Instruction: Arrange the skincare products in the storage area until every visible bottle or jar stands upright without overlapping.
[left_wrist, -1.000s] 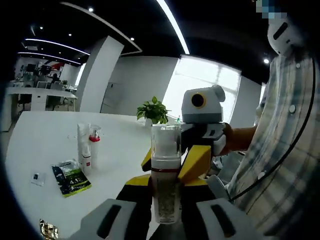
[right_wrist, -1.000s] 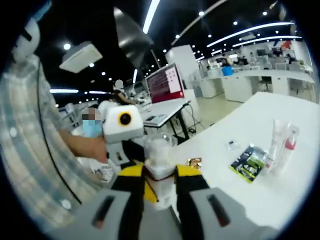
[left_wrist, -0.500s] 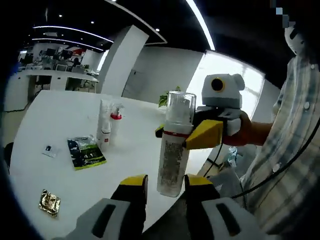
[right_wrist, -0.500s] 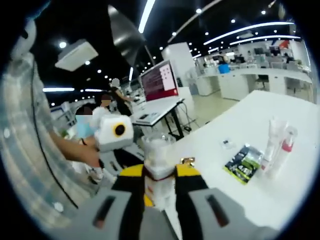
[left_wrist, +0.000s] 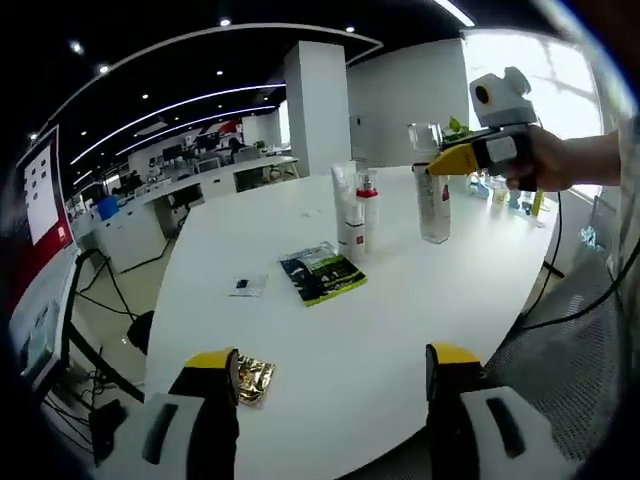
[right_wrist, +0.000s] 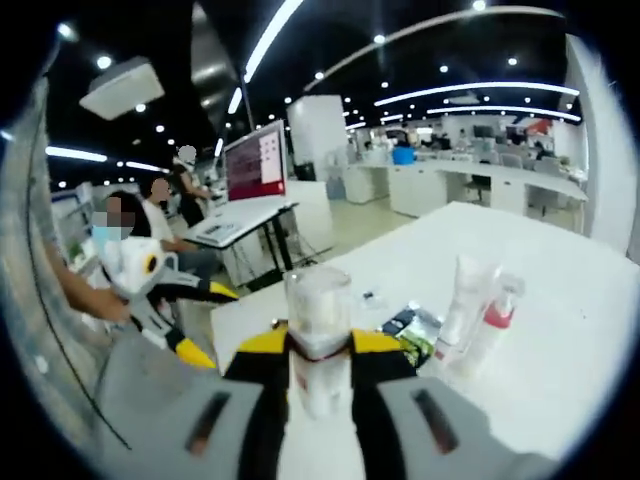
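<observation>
A: Nearest first. Left tool (left_wrist: 333, 358)?

B: Released, jaws wide apart, grasping nothing. Just beside its left jaw, a gold foil packet (left_wrist: 250, 378) flat on the worktop (left_wrist: 420, 310).

A: And the right tool (right_wrist: 318, 345)?

B: Clenched on the clear-capped bottle (right_wrist: 318, 335), near the red band below the cap. Upright, at the far right side of the worktop, near the tube (left_wrist: 345, 212) and the pump bottle (left_wrist: 366, 208), but apart from them.

A: How to finish this step well?

B: In my judgement, best to lower straight down and keep the bottle vertical. Open the jaws only when the base sits flat. Leave a gap to the two standing products, so nothing overlaps. Then pull the tool back along its own line, not sideways, or the tall bottle could tip.

A: Between near and far?

B: A small sachet (left_wrist: 245, 286) and a green packet (left_wrist: 322, 273), both lying flat, well apart from the bottle.

A: Anything unclear?

B: Cannot tell whether the base already touches the worktop. In the right gripper view, hidden by the jaws. In the left gripper view, too small and too far. Labels unreadable. Worktop edges cut off.
</observation>
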